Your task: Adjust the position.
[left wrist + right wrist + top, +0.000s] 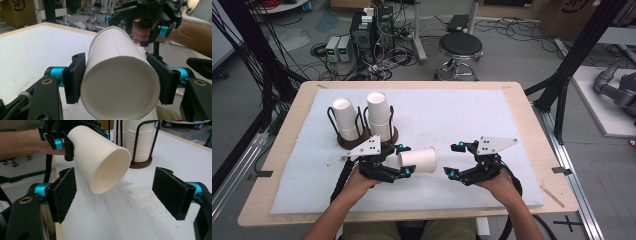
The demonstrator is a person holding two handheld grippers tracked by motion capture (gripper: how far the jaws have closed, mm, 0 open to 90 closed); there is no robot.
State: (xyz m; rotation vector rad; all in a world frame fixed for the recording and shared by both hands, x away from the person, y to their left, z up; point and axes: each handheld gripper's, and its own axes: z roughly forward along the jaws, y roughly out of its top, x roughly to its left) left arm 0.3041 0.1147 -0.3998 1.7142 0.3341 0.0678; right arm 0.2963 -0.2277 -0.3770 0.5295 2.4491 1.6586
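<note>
Paper cup (418,160) lies on its side in the air just above the white mat (492,120), clamped near its closed base between the two black pads of the left hand-held gripper (404,161). In the left gripper view the pads press the cup's (120,75) wall from both sides, the base faces the camera and the body runs away from it. The open mouth points toward the right hand-held gripper (452,160), which stands a short way off with its jaws spread wide and nothing between them. In the right gripper view the cup's (102,157) rim sits ahead of and between the two open pads, tilted downward, touching neither.

Behind the left hand-held gripper, a round brown stand (367,139) with black wire loops carries two stacks of upturned white cups (362,117). The stand rests on the mat near its left far part. The mat covers most of the wooden table (532,125), and faint scuff marks show on it below the cup.
</note>
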